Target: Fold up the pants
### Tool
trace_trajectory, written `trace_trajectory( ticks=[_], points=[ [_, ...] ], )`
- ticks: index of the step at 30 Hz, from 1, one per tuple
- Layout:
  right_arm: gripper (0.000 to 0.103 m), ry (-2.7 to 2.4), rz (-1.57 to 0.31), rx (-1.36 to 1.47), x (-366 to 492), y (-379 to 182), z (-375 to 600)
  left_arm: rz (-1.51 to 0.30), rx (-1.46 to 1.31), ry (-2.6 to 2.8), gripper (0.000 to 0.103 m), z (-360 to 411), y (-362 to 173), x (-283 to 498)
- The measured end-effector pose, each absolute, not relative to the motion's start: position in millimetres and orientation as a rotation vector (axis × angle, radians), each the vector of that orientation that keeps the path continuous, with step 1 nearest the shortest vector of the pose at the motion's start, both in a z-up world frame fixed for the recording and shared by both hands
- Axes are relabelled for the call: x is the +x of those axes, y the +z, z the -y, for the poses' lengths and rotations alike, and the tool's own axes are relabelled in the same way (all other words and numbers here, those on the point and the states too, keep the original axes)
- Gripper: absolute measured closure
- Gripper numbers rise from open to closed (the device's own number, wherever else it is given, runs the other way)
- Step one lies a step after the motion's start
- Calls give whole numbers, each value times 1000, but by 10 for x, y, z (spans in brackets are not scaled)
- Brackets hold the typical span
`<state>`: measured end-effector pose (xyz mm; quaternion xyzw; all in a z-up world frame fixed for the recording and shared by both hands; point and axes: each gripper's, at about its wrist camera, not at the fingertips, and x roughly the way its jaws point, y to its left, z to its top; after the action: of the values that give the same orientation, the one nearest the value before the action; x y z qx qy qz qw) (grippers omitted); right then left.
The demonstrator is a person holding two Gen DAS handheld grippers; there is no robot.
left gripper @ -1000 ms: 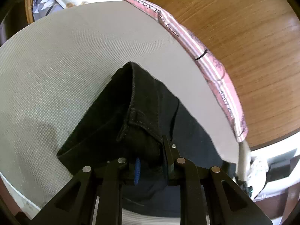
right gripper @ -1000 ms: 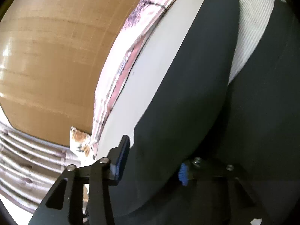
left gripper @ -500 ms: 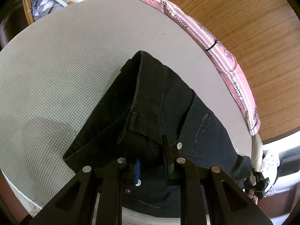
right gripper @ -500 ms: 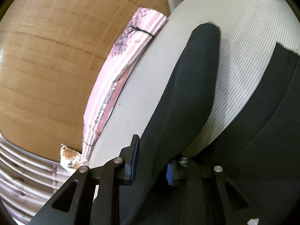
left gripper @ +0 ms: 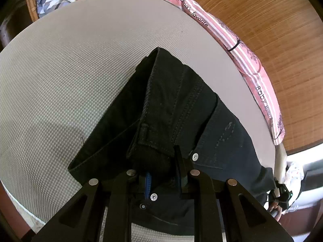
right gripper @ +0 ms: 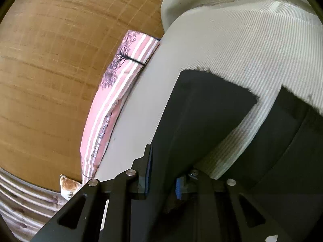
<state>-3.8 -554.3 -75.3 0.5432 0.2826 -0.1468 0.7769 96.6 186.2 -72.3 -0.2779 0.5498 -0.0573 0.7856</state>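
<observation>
Now spread flatter than a second ago: black pants (left gripper: 181, 109) across the grey mattress (left gripper: 70, 64). Left claw (left gripper: 163, 173) clamped on the bunched waistband, right claw (right gripper: 163, 173) clamped on a leg, probably to carry both ends over. Fabric running from each claw toward the far side.
</observation>
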Motion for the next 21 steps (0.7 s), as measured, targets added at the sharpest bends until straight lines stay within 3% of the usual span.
trace_trajectory(
  ticks=[7,13,21],
  points=[
    [87,-381,-641,1143,-37,-752,5702,-1194,-589,-117,84,-1853,-756,984],
    [98,-417,-695,1114,16,-745,5807,-1197,-565,-106,84,-1800,-740,1018],
    [99,-394,-676,983,-34,-130,5740,-1183,-538,-144,86,-1823,-569,1114]
  ],
)
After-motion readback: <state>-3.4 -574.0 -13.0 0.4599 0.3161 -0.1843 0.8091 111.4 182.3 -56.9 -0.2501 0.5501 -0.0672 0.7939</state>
